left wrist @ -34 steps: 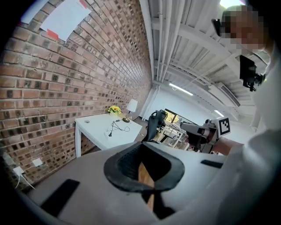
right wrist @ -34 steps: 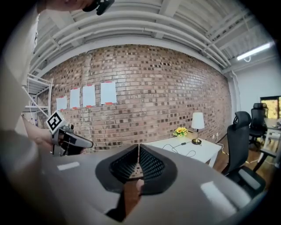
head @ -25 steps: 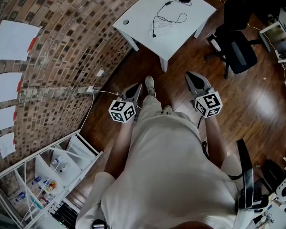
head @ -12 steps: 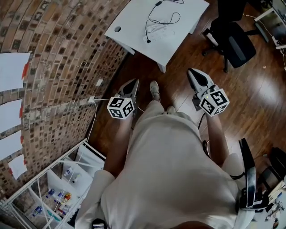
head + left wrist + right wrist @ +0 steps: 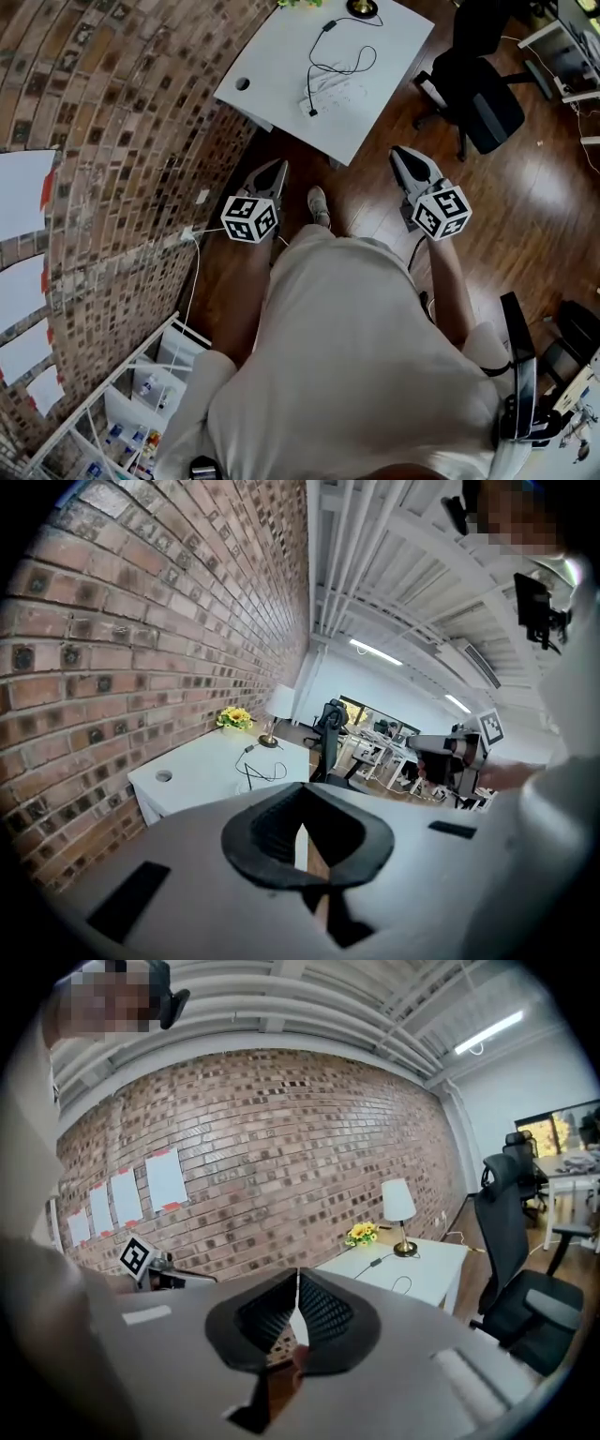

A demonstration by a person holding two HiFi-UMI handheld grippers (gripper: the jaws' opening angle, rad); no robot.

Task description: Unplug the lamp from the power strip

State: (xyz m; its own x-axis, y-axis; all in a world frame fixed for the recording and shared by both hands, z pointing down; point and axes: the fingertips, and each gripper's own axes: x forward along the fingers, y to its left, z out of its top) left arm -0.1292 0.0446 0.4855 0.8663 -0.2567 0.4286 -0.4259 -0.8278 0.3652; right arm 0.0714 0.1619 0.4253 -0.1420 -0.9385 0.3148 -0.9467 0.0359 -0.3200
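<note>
Brick wall (image 5: 112,141) is flanking the white counter (image 5: 272,75), where the lamp (image 5: 400,1206) is standing at the far end, its cord (image 5: 339,58) trailing across the top. Left gripper (image 5: 277,169) and right gripper (image 5: 401,153) are hovering well short, fingers clenched on nothing. Tugging the cord rather than the plug could be toppling the lamp.

Right gripper (image 5: 297,1277): ribbed pads pressed together, nothing between them. Ahead, a brick wall (image 5: 281,1147) with paper sheets (image 5: 167,1180) taped on. White table (image 5: 441,1274) against it carries the lamp (image 5: 399,1202), upright, with yellow flowers (image 5: 361,1234) just beside its base. A black cable (image 5: 377,1262) loops across the top; where it ends is too small to tell. Black office chair (image 5: 497,1218) on the right. Marker cube (image 5: 138,1256) low left.
</note>
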